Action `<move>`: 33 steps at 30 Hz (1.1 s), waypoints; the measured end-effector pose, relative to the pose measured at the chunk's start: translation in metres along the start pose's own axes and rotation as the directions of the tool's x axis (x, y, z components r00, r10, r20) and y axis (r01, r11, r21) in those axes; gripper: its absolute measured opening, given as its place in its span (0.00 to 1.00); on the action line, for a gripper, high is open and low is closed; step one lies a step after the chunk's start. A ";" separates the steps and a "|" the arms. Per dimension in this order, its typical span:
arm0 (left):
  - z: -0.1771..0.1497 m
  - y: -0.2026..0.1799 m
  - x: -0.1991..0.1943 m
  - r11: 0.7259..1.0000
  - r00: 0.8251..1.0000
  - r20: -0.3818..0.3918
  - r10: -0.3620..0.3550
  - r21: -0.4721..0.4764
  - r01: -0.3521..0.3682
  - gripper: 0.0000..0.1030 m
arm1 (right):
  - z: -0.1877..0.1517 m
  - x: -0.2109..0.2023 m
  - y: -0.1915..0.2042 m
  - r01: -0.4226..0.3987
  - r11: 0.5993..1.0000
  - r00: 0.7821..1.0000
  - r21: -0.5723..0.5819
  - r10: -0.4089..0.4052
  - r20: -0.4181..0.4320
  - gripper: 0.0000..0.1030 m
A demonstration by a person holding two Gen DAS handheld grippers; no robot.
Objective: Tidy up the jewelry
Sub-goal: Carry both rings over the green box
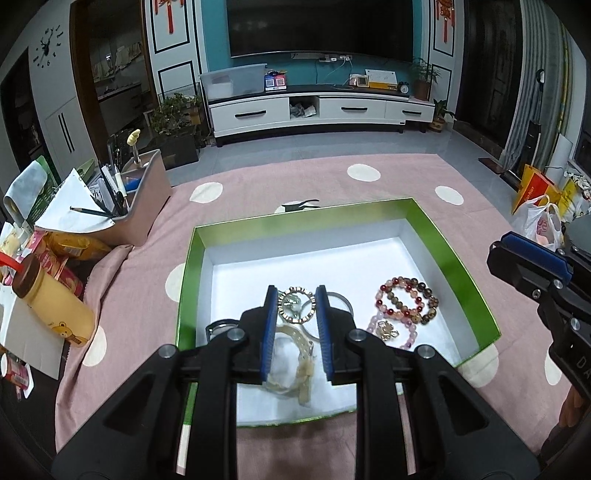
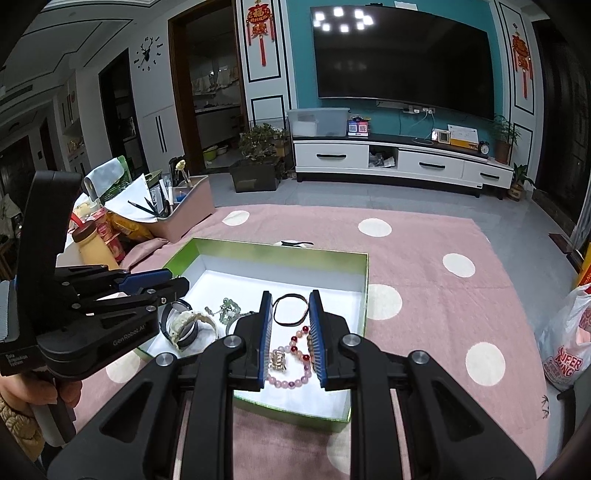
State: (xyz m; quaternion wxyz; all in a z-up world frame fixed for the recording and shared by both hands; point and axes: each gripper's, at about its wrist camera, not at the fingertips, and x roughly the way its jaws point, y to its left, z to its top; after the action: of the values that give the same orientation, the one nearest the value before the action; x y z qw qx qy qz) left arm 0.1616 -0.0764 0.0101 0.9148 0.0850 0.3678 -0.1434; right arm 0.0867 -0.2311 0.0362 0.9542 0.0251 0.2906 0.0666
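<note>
We hold both tongs, left (image 1: 295, 328) and right (image 2: 290, 338), slightly parted and empty over the green box (image 1: 458, 254); bead bracelets (image 1: 406, 299) at its 3 o'clock look light, slippery, best pinched across the strand.

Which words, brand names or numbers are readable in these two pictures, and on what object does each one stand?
"GenRobot.AI": side of the left gripper.
"Data Acquisition System": label on the same gripper's body.
"SUPER": red print on the plastic bag; the word below it is cut off.
"6": wall clock; the other numerals are too small.
Red wall hangings: characters too blurred.
</note>
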 end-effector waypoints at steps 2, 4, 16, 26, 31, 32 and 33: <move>0.002 0.001 0.004 1.000 1.000 -0.002 0.006 0.002 -0.006 0.20 | 0.002 0.004 0.000 0.000 1.000 1.000 0.002 0.000 -0.004 0.19; 0.004 0.003 0.008 1.000 1.000 -0.005 0.012 0.001 -0.012 0.20 | 0.004 0.007 0.000 -0.002 1.000 1.000 0.005 0.002 -0.007 0.19; 0.008 0.005 0.028 1.000 0.999 -0.032 0.020 -0.006 -0.021 0.20 | 0.011 0.030 -0.004 -0.005 1.000 0.999 0.013 0.005 -0.033 0.19; 0.010 0.004 0.042 1.000 0.998 -0.057 0.022 -0.003 -0.022 0.20 | 0.011 0.048 -0.010 -0.003 0.999 0.998 0.036 0.006 -0.068 0.19; 0.010 0.003 0.049 1.000 0.998 -0.067 0.022 0.002 -0.022 0.20 | 0.010 0.057 -0.012 0.003 0.999 0.996 0.040 0.000 -0.084 0.19; 0.010 0.003 0.050 1.000 0.997 -0.068 0.022 0.002 -0.022 0.20 | 0.010 0.057 -0.012 0.004 0.999 0.996 0.040 0.000 -0.086 0.19; 0.010 0.003 0.051 1.000 0.997 -0.070 0.022 0.002 -0.022 0.20 | 0.010 0.059 -0.012 0.005 0.999 0.996 0.041 -0.001 -0.089 0.19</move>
State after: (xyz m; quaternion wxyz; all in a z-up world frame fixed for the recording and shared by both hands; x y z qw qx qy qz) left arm 0.2040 -0.0860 -0.0181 0.9029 0.0944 0.3986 -0.1303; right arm 0.1420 -0.2350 0.0108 0.9397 0.0414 0.3341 0.0601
